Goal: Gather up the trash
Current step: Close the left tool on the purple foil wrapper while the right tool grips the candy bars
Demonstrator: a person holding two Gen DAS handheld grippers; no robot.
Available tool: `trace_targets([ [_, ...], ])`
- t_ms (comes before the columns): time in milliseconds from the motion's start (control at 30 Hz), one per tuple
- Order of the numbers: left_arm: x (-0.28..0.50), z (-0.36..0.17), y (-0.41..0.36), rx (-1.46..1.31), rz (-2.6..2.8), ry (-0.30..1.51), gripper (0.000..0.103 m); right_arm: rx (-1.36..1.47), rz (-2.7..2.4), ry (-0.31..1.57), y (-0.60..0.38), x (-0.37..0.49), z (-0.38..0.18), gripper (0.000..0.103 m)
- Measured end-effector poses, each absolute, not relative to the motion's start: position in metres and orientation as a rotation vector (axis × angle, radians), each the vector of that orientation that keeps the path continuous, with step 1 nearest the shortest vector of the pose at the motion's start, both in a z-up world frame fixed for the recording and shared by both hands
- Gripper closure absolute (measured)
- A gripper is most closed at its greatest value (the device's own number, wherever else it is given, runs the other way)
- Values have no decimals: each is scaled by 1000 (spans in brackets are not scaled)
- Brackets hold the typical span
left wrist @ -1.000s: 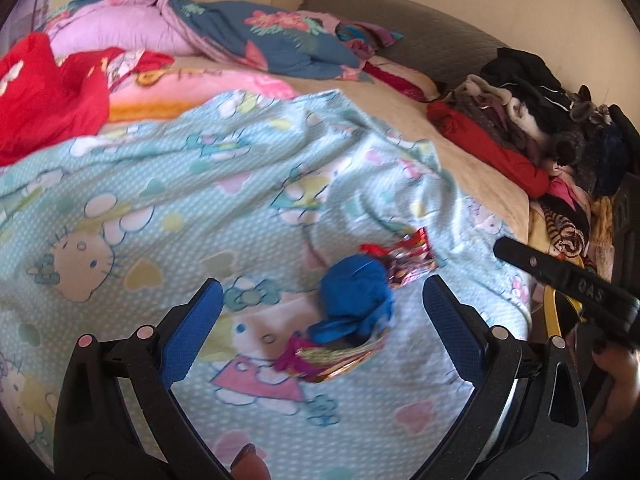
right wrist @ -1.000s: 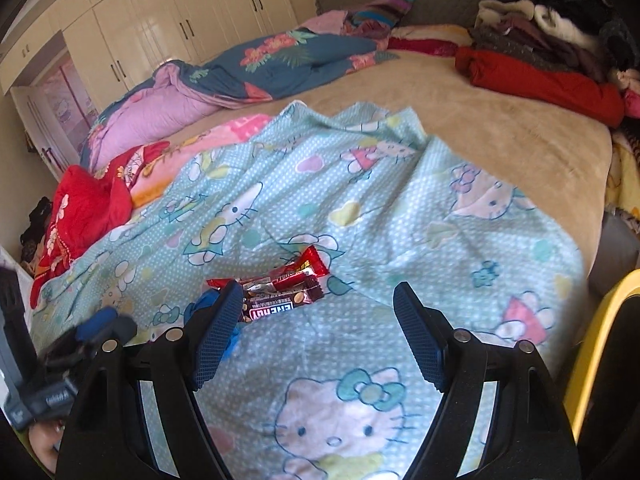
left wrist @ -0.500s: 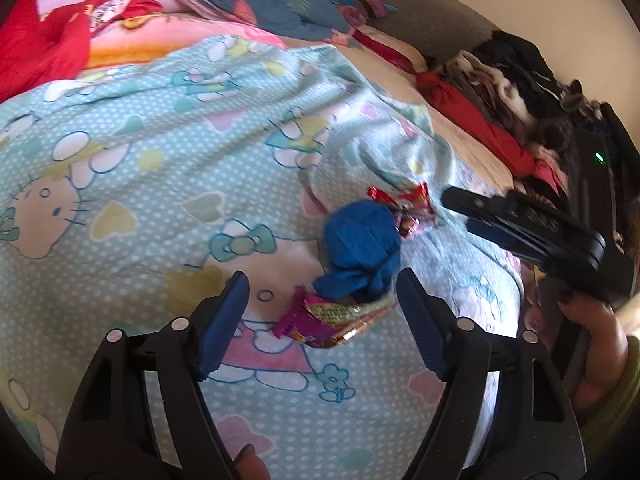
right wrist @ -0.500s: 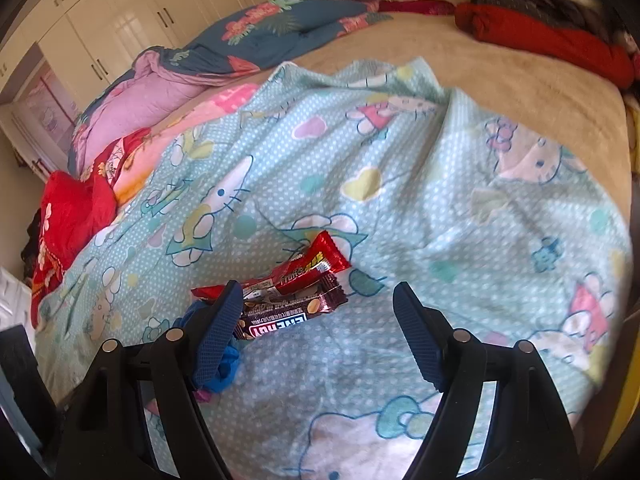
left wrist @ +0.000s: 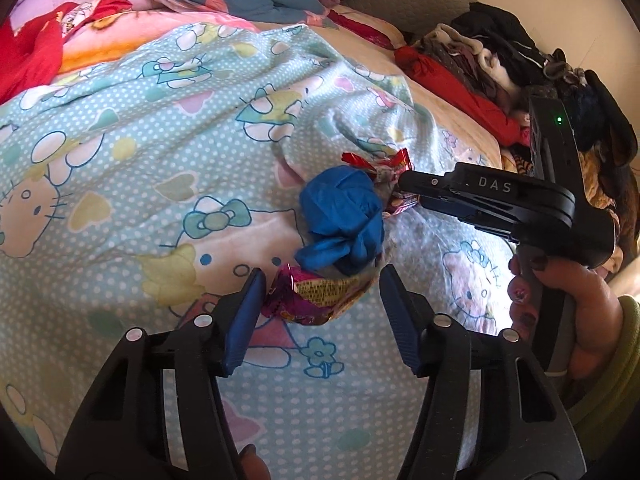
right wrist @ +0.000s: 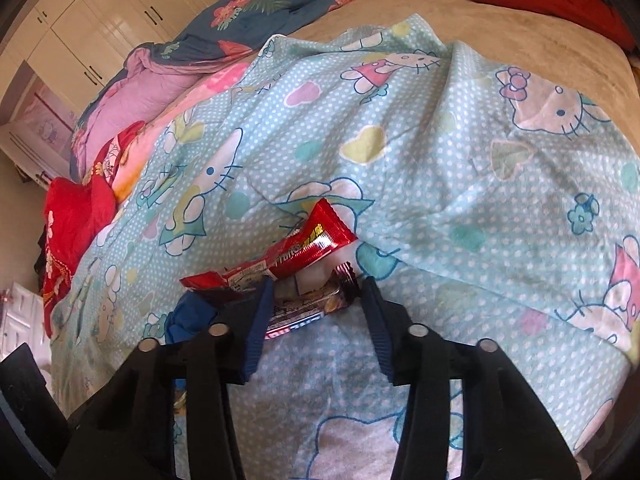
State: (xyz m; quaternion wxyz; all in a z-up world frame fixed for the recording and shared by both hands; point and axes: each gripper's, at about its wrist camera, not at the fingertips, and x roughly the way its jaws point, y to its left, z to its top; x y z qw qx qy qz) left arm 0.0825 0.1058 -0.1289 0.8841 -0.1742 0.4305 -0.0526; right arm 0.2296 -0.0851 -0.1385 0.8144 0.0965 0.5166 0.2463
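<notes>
Trash lies on a light blue cartoon-cat sheet (left wrist: 132,184). In the left wrist view my left gripper (left wrist: 320,280) is open, its jaws either side of a magenta and gold foil wrapper (left wrist: 316,296). A crumpled blue glove (left wrist: 344,220) lies just beyond it. My right gripper (left wrist: 404,184) reaches in from the right to the red wrapper (left wrist: 384,164). In the right wrist view my right gripper (right wrist: 316,288) is open around a dark snack-bar wrapper (right wrist: 308,300). The red snack wrapper (right wrist: 296,248) lies just behind it, and the blue glove (right wrist: 192,316) sits to the left.
Folded quilts and a red garment (right wrist: 76,216) lie at the head of the bed. A pile of clothes (left wrist: 492,64) sits along the far right edge. White wardrobes (right wrist: 104,24) stand behind. The beige blanket (right wrist: 500,36) is exposed beyond the sheet.
Both grippers have moved forward and down onto the trash pile. Their jaws have narrowed and now bracket the wrappers.
</notes>
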Motion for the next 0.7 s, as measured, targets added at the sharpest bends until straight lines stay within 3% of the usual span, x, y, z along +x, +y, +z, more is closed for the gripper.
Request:
trace_targets([
  [100,81,-128,101,-346,-121,902,57,218,542,1103,-91,227,-138,87],
  [700,77,-127,56,-255,-176,931,77,195,580,996,-129,198,-110,92],
])
